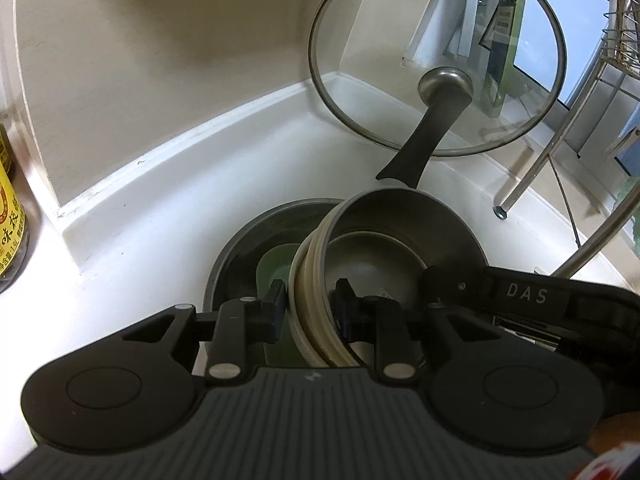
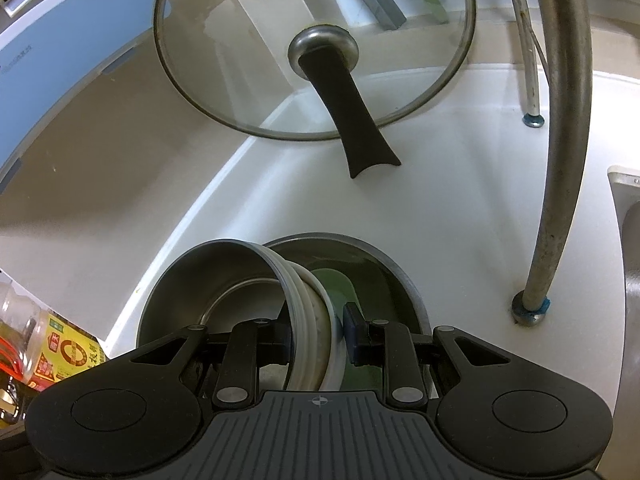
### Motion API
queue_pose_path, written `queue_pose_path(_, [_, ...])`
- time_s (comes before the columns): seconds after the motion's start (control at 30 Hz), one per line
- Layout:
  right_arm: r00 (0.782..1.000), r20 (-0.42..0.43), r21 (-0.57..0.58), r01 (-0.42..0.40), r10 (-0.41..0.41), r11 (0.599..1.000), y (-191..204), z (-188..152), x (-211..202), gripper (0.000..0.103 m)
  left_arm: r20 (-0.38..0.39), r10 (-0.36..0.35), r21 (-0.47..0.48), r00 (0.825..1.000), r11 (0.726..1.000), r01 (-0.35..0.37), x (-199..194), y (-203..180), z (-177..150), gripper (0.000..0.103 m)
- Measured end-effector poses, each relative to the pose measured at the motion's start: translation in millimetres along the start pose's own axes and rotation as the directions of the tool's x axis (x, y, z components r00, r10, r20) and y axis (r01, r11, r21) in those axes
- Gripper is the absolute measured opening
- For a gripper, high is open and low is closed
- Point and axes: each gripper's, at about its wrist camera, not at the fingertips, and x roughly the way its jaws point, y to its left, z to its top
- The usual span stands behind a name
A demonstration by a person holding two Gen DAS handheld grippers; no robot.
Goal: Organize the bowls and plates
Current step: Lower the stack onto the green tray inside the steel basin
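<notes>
A stack of nested bowls (image 1: 400, 240), steel inside with cream rims (image 1: 310, 280), tilts over a wide grey dish (image 1: 240, 248) that holds a green piece (image 1: 272, 268). My left gripper (image 1: 311, 306) is shut on the stack's rim, one pad inside and one outside. From the opposite side my right gripper (image 2: 320, 334) is shut on the same rims (image 2: 308, 300) of the stack (image 2: 224, 276). The grey dish (image 2: 384, 264) lies beneath. The black frame of the right gripper (image 1: 520, 296) shows at the right of the left wrist view.
A glass lid (image 1: 400, 40) (image 2: 260, 40) with a black handle leans against the corner wall behind. Metal rack legs (image 1: 528, 176) (image 2: 560, 160) stand on the white counter to the right. A yellow-labelled bottle (image 1: 8, 216) (image 2: 68, 352) is at the left.
</notes>
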Motion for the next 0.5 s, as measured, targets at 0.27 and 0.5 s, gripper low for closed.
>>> queue_pose_path(0.27, [1.0,0.001,0.003,-0.021,0.021,1.0,-4.2,-0.4,-0.6,0.025,0.003,-0.021,0.007,1.0,1.0,0.021,-1.2,3.8,-1.6,0.025])
queue_pose_path(0.5, [0.999,0.013,-0.015,-0.037,0.037,0.999,-5.0,-1.1,-0.9,0.025,0.018,-0.003,0.04,1.0,0.999,0.002,-3.1,0.1,-1.6,0.026])
